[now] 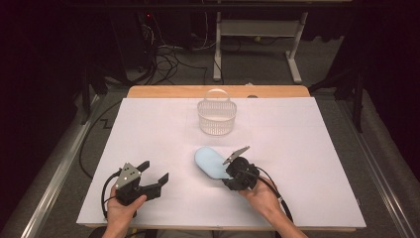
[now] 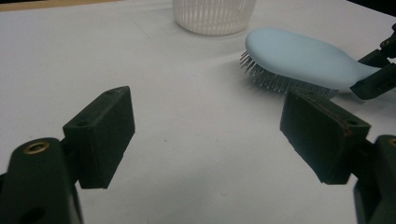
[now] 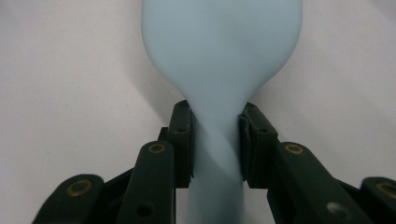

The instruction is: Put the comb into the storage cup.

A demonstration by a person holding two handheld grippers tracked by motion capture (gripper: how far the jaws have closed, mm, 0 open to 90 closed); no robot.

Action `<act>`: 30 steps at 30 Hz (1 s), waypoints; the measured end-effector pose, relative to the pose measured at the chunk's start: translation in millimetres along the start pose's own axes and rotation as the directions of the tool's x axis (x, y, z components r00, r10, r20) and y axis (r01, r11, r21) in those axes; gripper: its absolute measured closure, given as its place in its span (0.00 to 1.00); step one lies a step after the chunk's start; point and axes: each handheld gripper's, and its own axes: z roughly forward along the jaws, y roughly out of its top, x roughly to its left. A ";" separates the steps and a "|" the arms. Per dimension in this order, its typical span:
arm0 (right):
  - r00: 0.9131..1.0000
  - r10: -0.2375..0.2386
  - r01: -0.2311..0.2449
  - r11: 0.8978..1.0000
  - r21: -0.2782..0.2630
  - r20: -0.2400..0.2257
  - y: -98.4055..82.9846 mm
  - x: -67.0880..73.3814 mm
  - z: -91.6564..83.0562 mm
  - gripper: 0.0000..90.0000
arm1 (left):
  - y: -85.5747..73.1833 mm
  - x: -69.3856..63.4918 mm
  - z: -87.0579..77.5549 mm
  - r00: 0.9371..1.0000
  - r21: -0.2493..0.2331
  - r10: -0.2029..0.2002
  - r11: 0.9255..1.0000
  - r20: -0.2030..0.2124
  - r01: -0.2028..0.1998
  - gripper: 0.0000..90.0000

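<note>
Pale-blue plastic hairbrush [image 1: 210, 162] lay bristles-down mid-counter, its handle clenched in the right claw [image 3: 215, 140]. The left claw [image 1: 152, 174] gaped, released, near the white counter's [image 1: 307, 148] front edge. A white slatted basket [image 1: 216, 117] stood well apart beyond, open room around it.

White sheet [image 1: 148, 129] covers most of the table [image 1: 148, 91]; bare wooden edge shows along the far side. White plastic basket [image 1: 217, 121] with slotted walls and upright arched handle stands on the sheet, centre, toward the far edge. A small dark object [image 1: 253, 96] lies on the wooden strip behind it; too small to identify. Beyond the table: grey floor with tangled black cables [image 1: 163, 62], plus the white legs of a second table [image 1: 257, 34]. Dark surroundings either side.
</note>
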 end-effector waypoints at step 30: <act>1.000 0.027 -0.029 0.982 -0.185 -0.010 -34.6 -15.4 -46.3 0.79 | 23.9 -35.1 27.7 0.988 0.014 0.040 0.999 0.152 -0.042 0.21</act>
